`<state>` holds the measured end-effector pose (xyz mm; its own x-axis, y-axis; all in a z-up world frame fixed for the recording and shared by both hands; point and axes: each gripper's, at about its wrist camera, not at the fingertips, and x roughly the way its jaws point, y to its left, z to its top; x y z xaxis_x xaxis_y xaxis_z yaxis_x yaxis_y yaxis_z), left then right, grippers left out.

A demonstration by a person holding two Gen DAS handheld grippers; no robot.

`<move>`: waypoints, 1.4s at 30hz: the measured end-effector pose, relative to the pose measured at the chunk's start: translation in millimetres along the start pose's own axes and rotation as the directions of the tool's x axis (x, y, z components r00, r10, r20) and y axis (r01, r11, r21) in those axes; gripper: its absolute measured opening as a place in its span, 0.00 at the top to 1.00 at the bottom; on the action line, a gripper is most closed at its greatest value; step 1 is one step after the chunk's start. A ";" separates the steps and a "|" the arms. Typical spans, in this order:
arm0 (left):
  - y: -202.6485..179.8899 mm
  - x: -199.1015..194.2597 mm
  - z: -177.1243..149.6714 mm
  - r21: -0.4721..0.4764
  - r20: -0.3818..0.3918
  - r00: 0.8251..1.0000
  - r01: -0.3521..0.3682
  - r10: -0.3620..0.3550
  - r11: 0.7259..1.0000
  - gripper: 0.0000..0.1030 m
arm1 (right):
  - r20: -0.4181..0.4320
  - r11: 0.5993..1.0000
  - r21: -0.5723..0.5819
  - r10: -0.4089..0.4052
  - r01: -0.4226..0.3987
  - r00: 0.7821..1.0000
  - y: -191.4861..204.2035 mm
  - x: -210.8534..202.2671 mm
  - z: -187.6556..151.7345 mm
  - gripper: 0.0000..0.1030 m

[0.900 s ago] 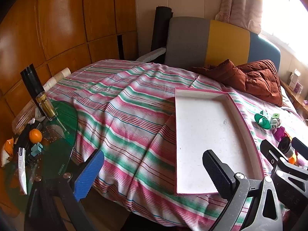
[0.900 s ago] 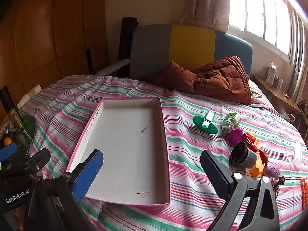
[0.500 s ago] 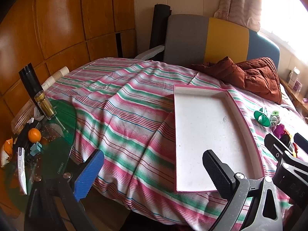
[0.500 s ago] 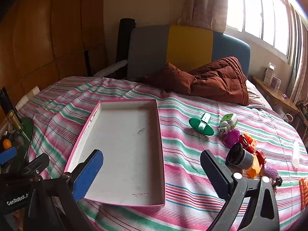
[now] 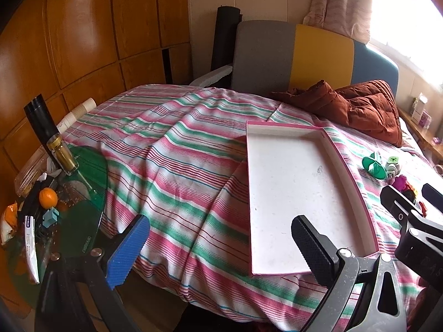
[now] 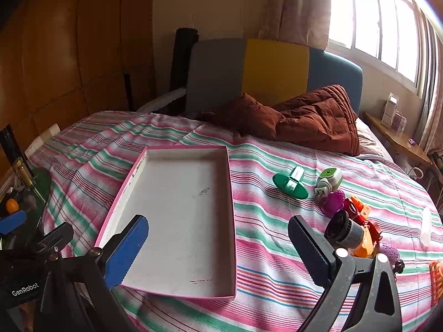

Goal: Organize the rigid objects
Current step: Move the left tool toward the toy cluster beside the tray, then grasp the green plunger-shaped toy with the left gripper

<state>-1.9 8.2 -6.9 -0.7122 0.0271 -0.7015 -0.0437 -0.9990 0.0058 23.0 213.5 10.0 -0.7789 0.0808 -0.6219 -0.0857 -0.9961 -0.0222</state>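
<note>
Pulling back: across the last second both views show more of the bed point(image 6: 171, 135) and the near items shrink, so both tongs have retreated a little toward the foot. Left tongs point(image 5: 218, 246) are spread wide, gripping nothing, over the striped bedspread just left of the pink-rimmed tray point(image 5: 288, 132). Tray interior bare. Right tongs point(image 6: 218, 246) likewise released, straddling the tray's near right corner. Right of the tray lies the pile: green disc part point(image 6: 290, 184), plug-in device point(image 6: 329, 179), purple toy point(image 6: 333, 200), black lens cylinder point(image 6: 344, 228). Judgement: no item moved; sorting not begun.
</note>
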 end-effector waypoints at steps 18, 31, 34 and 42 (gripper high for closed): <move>-19.7 11.8 -4.2 0.033 -0.116 0.973 0.206 -0.201 0.978 0.00 | -0.012 0.999 0.041 -0.025 0.026 1.000 -68.0 1.6 9.8 0.00; -66.6 21.2 32.1 -0.028 -0.191 0.855 0.487 -0.483 0.873 0.00 | -0.025 0.909 0.309 -0.285 0.278 0.958 -249.4 4.3 -8.0 0.00; -95.5 20.8 53.5 0.027 -0.195 0.842 0.518 -0.504 0.855 0.00 | -0.095 0.853 0.436 -0.274 0.287 0.957 -281.8 9.7 -20.4 0.00; -205.0 63.7 87.6 0.275 -0.329 0.842 0.519 -0.427 0.810 0.00 | -0.055 0.781 0.605 -0.150 0.152 0.987 -304.9 -7.3 -23.9 0.00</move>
<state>-99.6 217.8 9.7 -0.3502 0.4382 -0.8278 -0.5975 -0.7852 -0.1629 69.7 515.7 2.6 -0.7220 0.2270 -0.6535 -0.5616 -0.7440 0.3620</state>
